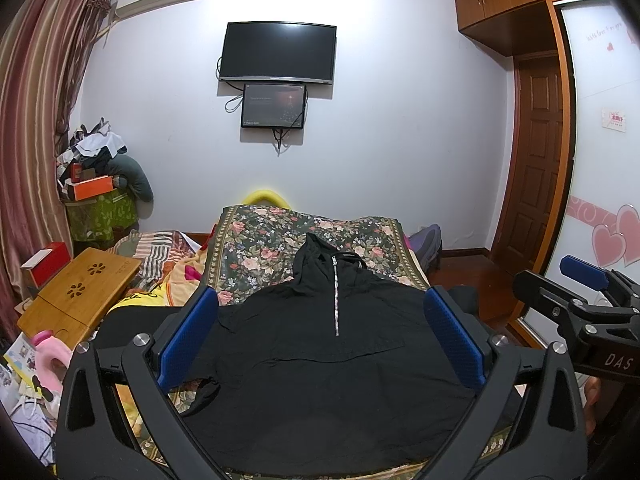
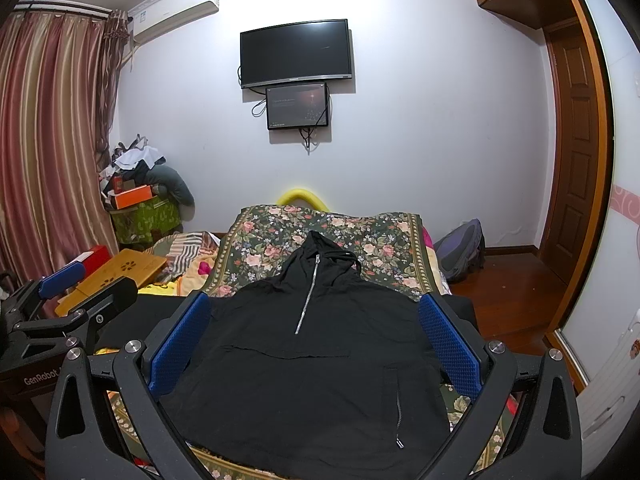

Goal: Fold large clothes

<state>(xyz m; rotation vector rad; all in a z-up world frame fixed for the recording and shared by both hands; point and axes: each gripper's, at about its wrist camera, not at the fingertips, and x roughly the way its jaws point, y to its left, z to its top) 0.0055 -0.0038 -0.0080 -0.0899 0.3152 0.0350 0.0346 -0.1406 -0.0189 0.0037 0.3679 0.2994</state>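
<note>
On the far left of the bed lies a wooden lap table (image 1: 80, 296) beside a striped blanket (image 1: 160, 248); neither belongs to the task. Right of them, the floral bedspread (image 1: 256, 248) carries the black hoodie (image 1: 320, 368), which is spread flat and face up. Its hood (image 1: 316, 252) points to the far edge of the bed, toward the wall with the television (image 1: 278, 52), and its hem lies at the near edge, closest to the person. So the long axis of the garment runs straight away from both cameras, marked by the silver zipper (image 1: 336, 300).

The left gripper (image 1: 320, 332) hovers above the near part of the hoodie, with its jaws spread wide and nothing between the blue pads (image 1: 188, 340). It seems to touch no cloth. The left sleeve appears bunched near the left edge of the body, where a dark fold shows at the near left side.

The right gripper (image 2: 316, 340) hangs next to it, a little more to the right, its jaws also spread wide and empty. A drawstring (image 2: 399, 420) lies on the cloth below it.

Both grippers are about equally near to the hem, each on its own side. The folding looks not yet begun. The coming move probably calls for each gripper to go down and outward to a hem corner or a sleeve, then carry it across or along the zipper line.
</note>
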